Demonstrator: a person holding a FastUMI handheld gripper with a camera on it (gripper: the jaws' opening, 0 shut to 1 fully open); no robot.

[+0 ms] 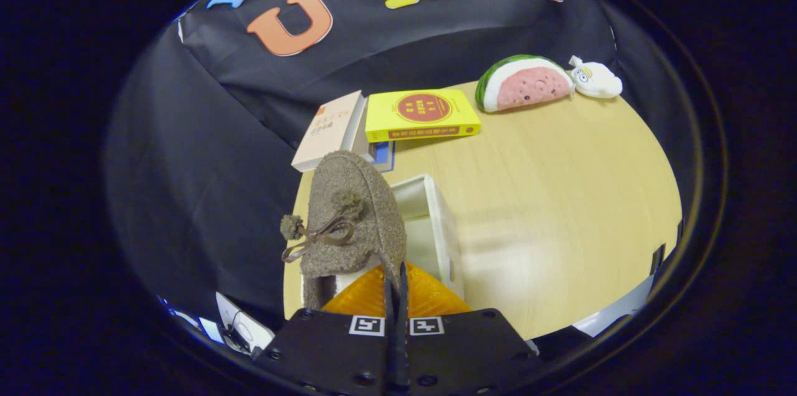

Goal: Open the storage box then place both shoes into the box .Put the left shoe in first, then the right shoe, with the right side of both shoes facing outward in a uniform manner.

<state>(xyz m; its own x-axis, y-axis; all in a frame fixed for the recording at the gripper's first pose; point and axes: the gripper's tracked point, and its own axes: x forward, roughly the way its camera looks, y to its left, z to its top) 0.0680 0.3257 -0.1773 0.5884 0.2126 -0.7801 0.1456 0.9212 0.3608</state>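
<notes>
Your gripper (396, 287) has its two fingers pressed close together, pinching the rim of a fuzzy grey-brown shoe (355, 215). The shoe hangs upright ahead of the fingers, toe up, with a thin brown lace bow and small pom-poms showing on its front. Just behind and beside the shoe sits the white storage box (436, 221), open at the top, resting on the pale wooden bench (560, 197). From this angle you cannot tell whether the shoe is already partly inside the box or held just above it, nor whether this is the left or the right shoe.

Farther back on the bench lie a cream book (328, 130) and a yellow book (421, 114), then a watermelon-slice plush (526, 83) touching a small white plush (596, 80).

The risks, as judged from here: the pinch is on a thin, soft edge, so the shoe could slip or swing as you lower it. The toe could catch the box wall and nudge the light box along the bench. A twist in your wrist could leave the wrong side facing outward.
</notes>
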